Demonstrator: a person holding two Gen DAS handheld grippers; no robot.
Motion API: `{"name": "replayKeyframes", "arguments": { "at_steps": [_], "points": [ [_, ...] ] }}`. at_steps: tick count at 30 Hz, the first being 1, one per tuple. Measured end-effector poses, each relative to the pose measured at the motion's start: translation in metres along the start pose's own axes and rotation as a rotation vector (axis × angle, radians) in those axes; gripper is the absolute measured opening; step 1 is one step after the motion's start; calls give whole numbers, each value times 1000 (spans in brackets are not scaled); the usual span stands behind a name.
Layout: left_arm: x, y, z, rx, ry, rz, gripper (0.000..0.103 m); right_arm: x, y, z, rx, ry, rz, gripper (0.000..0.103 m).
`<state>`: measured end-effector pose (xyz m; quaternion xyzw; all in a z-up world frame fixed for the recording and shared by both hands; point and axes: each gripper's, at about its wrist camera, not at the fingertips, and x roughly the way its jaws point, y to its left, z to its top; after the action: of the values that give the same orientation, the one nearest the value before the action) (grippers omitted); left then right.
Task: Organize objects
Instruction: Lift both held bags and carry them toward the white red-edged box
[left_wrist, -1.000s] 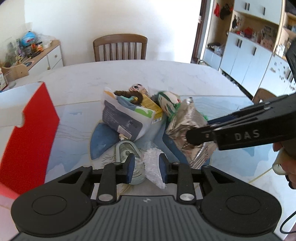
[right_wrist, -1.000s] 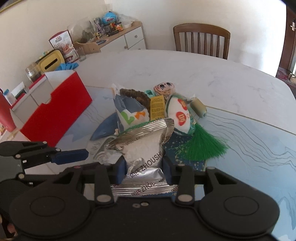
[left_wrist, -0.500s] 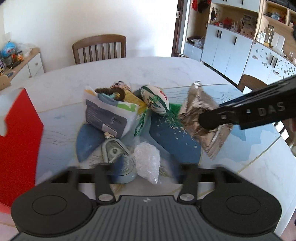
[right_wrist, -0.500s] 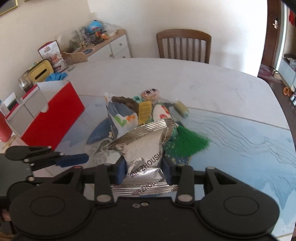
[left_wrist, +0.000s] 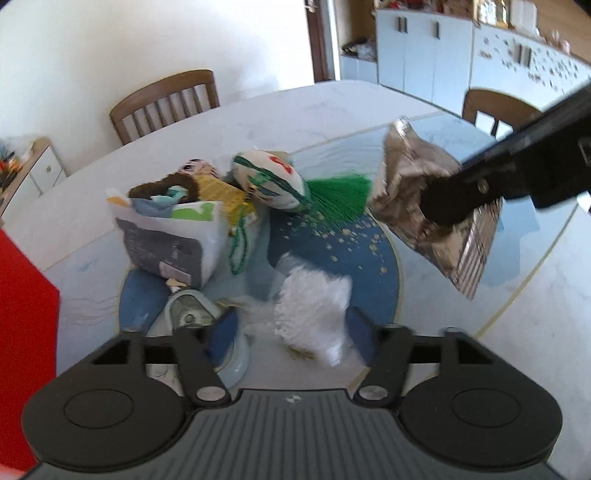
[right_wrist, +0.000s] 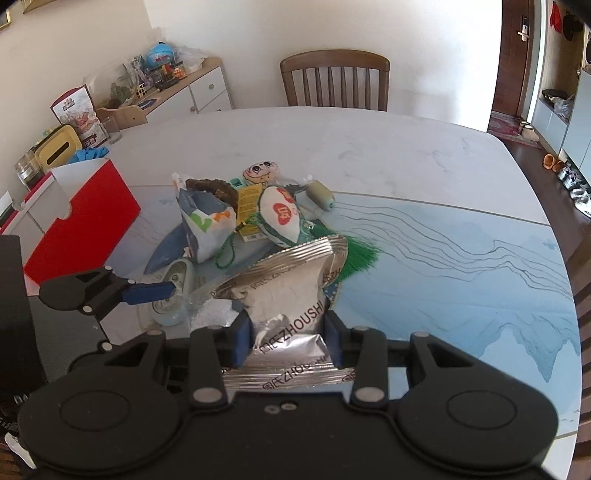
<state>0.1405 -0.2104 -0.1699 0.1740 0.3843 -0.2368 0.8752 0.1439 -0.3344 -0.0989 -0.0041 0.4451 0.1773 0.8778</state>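
My left gripper (left_wrist: 290, 332) hangs low over a white crinkly plastic bag (left_wrist: 310, 314) that lies between its blue pads. The jaws are closing, with a gap still showing on the left side. My right gripper (right_wrist: 288, 328) is shut on a silver foil snack bag (right_wrist: 280, 295) and holds it above the table; the left wrist view has that bag (left_wrist: 413, 177) at the right. On the blue round mat (left_wrist: 332, 251) lies a pile: a white and grey pouch (left_wrist: 170, 243), a stuffed sachet (left_wrist: 269, 177) with a green tassel (left_wrist: 340, 199), and a pale-blue round item (left_wrist: 188, 314).
A red and white box (right_wrist: 85, 218) stands at the left of the table. An olive cylinder (right_wrist: 321, 194) lies behind the pile. A wooden chair (right_wrist: 334, 81) stands at the far edge and a cluttered sideboard (right_wrist: 177, 85) by the wall.
The left jaws have spread wider around the white bag and the gripper has sunk closer to it while rolling. The right gripper has carried the silver bag sideways off the pile.
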Motion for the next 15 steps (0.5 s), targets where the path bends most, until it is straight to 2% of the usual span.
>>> {"name": "replayKeyframes", "arguments": {
  "at_steps": [4, 5, 6, 7, 12, 15],
  "points": [
    [-1, -10, 1, 51, -20, 14, 42, 2, -3, -1, -1, 4, 0, 40],
    [-1, -13, 1, 68, -26, 18, 35, 2, -3, -1, -2, 6, 2, 40],
    [-1, -14, 1, 83, -25, 6, 11, 2, -4, -1, -3, 7, 2, 40],
    [0, -17, 2, 94, -18, 4, 7, 2, -5, -2, -4, 8, 1, 40],
    [-5, -18, -1, 81, -32, 6, 2, 2, -7, -1, -6, 5, 1, 40],
    [-12, -10, 2, 35, -25, -45, 2, -1, -7, 0, -12, 0, 4, 40]
  ]
}}
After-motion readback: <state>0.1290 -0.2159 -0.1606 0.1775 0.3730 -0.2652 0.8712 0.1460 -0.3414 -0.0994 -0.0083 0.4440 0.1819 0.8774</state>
